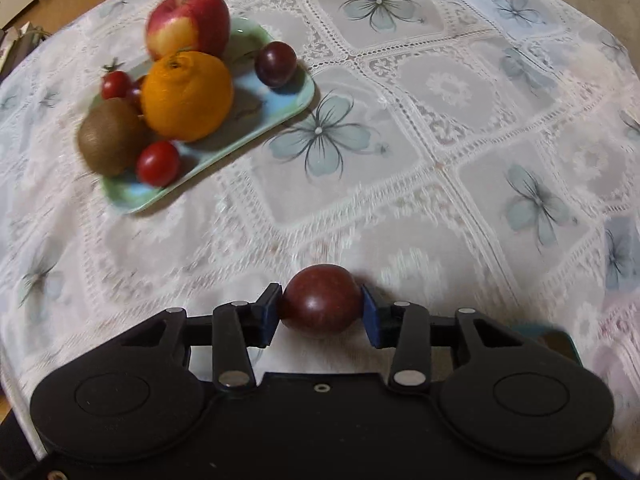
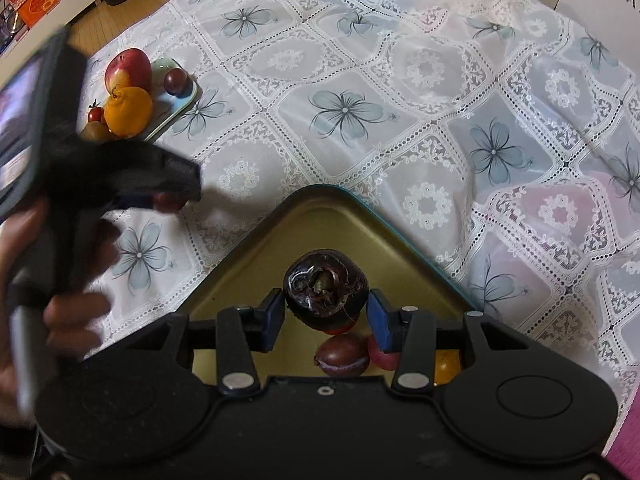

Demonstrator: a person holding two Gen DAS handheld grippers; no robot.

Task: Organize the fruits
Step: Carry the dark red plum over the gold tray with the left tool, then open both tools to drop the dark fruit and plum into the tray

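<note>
The reddish-brown plum (image 1: 320, 300) sits pinched across its middle between the blue pads of the left tongs (image 1: 321, 307), carried above the lace-covered surface (image 1: 440, 120) with the green tray (image 1: 280, 114) of apple, orange and kiwi ahead to the left. It looks light, smooth and easily bruised, so a gentle grip at the widest part seems best. The right tongs (image 2: 326, 312) bracket a dark shrivelled fruit (image 2: 325, 294) over the gold tray (image 2: 256, 280), jaws barely clear of it, seemingly released.
</note>
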